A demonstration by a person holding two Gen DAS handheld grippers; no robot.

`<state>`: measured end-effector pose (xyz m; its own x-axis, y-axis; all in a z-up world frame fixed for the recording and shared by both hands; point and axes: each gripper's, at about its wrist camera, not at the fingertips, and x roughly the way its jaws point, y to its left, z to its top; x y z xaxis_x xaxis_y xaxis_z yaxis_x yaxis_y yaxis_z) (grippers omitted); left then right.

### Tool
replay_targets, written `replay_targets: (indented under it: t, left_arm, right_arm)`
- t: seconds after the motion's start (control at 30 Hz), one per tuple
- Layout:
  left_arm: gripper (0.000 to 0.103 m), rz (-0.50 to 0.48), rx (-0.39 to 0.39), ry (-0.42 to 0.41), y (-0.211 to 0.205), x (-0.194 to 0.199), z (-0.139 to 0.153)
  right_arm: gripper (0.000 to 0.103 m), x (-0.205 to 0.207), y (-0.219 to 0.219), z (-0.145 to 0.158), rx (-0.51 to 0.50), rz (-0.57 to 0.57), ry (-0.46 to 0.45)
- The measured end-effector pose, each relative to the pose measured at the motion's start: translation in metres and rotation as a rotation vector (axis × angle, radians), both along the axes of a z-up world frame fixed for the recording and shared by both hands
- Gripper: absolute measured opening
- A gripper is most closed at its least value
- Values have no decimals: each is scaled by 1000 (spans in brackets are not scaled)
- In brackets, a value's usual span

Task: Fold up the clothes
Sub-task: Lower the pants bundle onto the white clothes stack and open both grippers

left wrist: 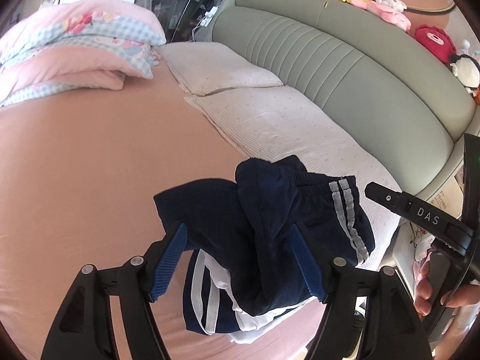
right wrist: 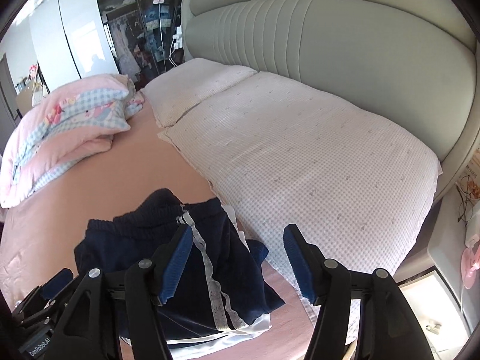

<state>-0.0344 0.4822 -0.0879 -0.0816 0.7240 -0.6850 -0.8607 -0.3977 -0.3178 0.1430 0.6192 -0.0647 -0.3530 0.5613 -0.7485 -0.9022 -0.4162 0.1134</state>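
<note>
Navy shorts (left wrist: 270, 216) with pale side stripes lie bunched on a folded navy-and-white garment (left wrist: 210, 309) on the pink bed sheet (left wrist: 90, 180). My left gripper (left wrist: 237, 229) hovers just over the pile, open, blue pads (left wrist: 169, 261) either side of the cloth without pressing it. The right gripper (right wrist: 237, 230) is open too; its left pad is over the shorts (right wrist: 144, 240) and the lace stripe (right wrist: 210, 270), its right pad over the pillow's edge. The right gripper's black body (left wrist: 420, 213) shows in the left wrist view, held by a hand (left wrist: 432, 294).
Two pale checked pillows (right wrist: 300, 156) lie against the grey padded headboard (right wrist: 375, 60). A folded pink quilt (left wrist: 75, 48) sits at the far left. Plush toys (left wrist: 390, 9) line the headboard top. A bedside table (right wrist: 435, 300) stands at the bed's right edge.
</note>
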Motion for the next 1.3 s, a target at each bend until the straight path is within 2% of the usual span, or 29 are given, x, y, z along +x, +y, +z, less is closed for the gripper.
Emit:
replay_targets:
  t: [0.1,0.27,0.43,0.57,0.67,0.87,1.0,1.2,1.3]
  left_arm:
    - [71,12,19,49,1,4,9]
    - [71,39,-19,115,9,4,7]
    - [71,79,-55,85,11,-11,-7]
    - [71,112,-83,25,11,-29,-21]
    - [71,129,-100,-1,12,-37,-29]
    - [71,112,-198,37,21,-39,-48]
    - [71,109,-204,26,16,-38,-51]
    - [71,101,-187,26,5,-36,-41]
    - [71,97,-172,62,-3,-32,-30]
  right_arm:
    - [63,-2,-3,13,31,3,2]
    - [63,-19,-7,12,41,34,-30]
    - [63,-33,-1,-7,22,50,-82]
    - [63,-34,16,-29,-59,10,-78]
    - [63,-26,31,-43,-140,-52,-18]
    - [63,-17,49,-64,-258,-149,54]
    - [63,-11,51,-67,-306,-187,112]
    - [63,-10,41,-45,-238,-144,103]
    - [63,-6,30,-25,-169,-112,76]
